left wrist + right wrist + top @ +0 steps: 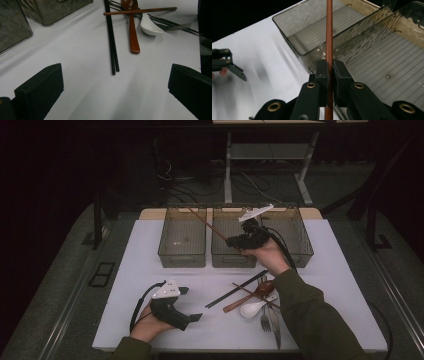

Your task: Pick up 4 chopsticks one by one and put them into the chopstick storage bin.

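Note:
My right gripper is shut on a reddish-brown chopstick, held over the middle bin. The stick slants up and left toward the left bin. In the right gripper view the chopstick runs straight up between the closed pads of the right gripper. My left gripper rests near the table's front left, open with nothing in it. Its jaws stand wide in the left gripper view, facing a black chopstick pair, another brown chopstick, a wooden spoon and a white spoon.
Three smoky clear bins stand in a row at the back of the white table; the right bin is beside my right hand. A pile of cutlery with a fork lies front right.

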Demonstrator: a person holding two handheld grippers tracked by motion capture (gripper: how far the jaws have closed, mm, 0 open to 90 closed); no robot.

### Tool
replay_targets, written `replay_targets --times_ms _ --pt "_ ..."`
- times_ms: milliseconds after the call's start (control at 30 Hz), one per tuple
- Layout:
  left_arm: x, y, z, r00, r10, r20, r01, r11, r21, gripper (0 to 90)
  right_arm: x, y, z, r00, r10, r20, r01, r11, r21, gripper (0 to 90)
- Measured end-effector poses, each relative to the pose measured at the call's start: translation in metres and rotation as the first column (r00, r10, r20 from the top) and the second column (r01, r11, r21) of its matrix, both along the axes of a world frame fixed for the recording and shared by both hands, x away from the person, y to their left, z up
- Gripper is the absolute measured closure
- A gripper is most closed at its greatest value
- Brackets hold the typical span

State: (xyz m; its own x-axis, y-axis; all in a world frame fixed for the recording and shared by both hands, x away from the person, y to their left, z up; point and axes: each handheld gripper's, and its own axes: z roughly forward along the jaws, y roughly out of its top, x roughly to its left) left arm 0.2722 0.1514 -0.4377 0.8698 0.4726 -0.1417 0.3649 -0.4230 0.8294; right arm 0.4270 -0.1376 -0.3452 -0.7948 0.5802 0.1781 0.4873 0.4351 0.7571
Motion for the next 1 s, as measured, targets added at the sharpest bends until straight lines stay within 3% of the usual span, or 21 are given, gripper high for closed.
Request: replay_targets --times_ms 667,1000 --pt "-0.001 0.0 0.0 1.0 -0.002 0.002 0.002 1.0 -0.003 0.0 0.032 0.047 0.009 0.9999 -0.014 0.005 0.014 1.0 0.011 83.6" --pt "-0.001 0.001 0.0 1.0 -0.004 0.002 0.004 1.0 -0.005 0.0 0.047 0.075 0.004 0.9998 -0.018 0.002 0.018 1.0 -0.001 83.6"
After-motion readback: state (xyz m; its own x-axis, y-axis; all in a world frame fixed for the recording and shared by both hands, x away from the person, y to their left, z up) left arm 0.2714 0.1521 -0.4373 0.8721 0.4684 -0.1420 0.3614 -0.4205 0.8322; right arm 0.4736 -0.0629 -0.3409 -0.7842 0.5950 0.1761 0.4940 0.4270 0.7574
